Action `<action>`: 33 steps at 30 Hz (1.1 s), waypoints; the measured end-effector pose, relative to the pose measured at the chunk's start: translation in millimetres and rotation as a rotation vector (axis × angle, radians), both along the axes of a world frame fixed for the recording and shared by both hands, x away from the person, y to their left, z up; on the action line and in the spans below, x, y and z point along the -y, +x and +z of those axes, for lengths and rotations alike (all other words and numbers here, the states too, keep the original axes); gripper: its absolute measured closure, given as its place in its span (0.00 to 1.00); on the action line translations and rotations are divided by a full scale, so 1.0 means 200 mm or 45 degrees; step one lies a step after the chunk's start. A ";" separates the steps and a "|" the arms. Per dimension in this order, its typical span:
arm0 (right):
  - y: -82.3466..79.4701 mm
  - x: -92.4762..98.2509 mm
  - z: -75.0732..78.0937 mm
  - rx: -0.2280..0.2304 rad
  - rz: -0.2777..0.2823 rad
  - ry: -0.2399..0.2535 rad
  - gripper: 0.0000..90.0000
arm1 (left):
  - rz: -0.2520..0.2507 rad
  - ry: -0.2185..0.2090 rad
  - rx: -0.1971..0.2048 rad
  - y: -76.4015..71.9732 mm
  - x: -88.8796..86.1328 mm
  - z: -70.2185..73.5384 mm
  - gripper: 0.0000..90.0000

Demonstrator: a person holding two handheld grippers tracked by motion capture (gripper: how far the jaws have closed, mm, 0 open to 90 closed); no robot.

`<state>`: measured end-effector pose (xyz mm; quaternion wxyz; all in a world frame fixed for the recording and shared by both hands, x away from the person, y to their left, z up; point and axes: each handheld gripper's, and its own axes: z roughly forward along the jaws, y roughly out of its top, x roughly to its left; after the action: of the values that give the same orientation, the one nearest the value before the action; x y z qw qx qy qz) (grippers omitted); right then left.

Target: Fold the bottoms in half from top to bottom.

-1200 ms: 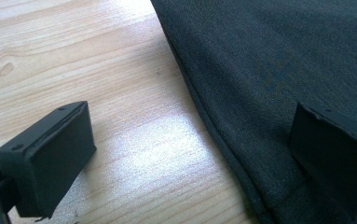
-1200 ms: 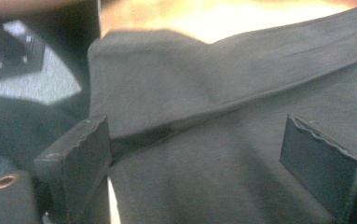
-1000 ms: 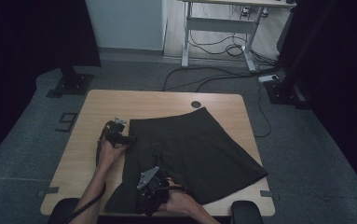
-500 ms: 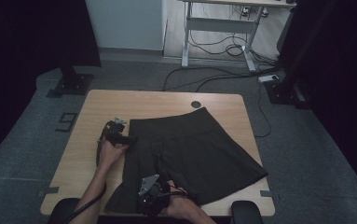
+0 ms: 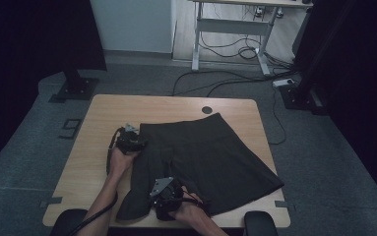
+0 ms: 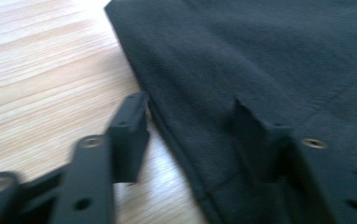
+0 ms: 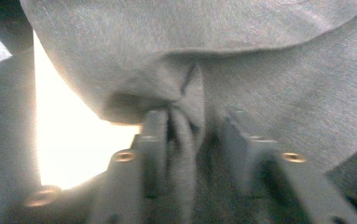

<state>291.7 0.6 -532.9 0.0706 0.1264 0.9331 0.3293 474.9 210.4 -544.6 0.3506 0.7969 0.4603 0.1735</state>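
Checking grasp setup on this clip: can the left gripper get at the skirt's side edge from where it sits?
Probably yes. The left gripper already straddles the skirt edge, one jaw on the bare table, one over the cloth; its jaws have just been closing, with nothing in the way.

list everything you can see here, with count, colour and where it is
skirt: 1, black, spread flat on the table, waistband toward the far edge, hem toward the near edge
table: 1, light wood, centre of the high view
round hole: 1, dark, in the tabletop near its far edge
desk frame: 1, white, on the floor beyond the table
cables: several, black, on the grey floor behind the table
left gripper: 1, black, at the skirt's left side edge, jaws have just been closing, one on the cloth and one over bare wood
right gripper: 1, black, at the near hem, jaws have just been closing, a fold of cloth bunched between them
forearms: 2, coming in from the bottom edge
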 end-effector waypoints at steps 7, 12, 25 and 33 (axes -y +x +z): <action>0.01 0.01 0.00 -0.019 -0.036 0.005 0.91 | -0.027 -0.045 -0.017 -0.01 0.02 0.00 0.92; 0.03 0.00 0.00 -0.093 -0.031 0.044 0.92 | -0.039 -0.009 -0.016 -0.01 0.01 0.01 0.94; 0.00 -0.19 0.00 -0.107 0.057 0.052 0.92 | 0.003 0.033 -0.035 -0.09 -0.19 0.03 0.93; -0.03 -0.31 0.00 -0.122 0.114 0.066 0.91 | 0.046 0.069 -0.055 -0.15 -0.33 0.04 0.93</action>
<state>286.6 63.0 -533.6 0.0078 0.1020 0.9312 0.3498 444.2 276.7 -535.7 0.3157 0.8013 0.4771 0.1749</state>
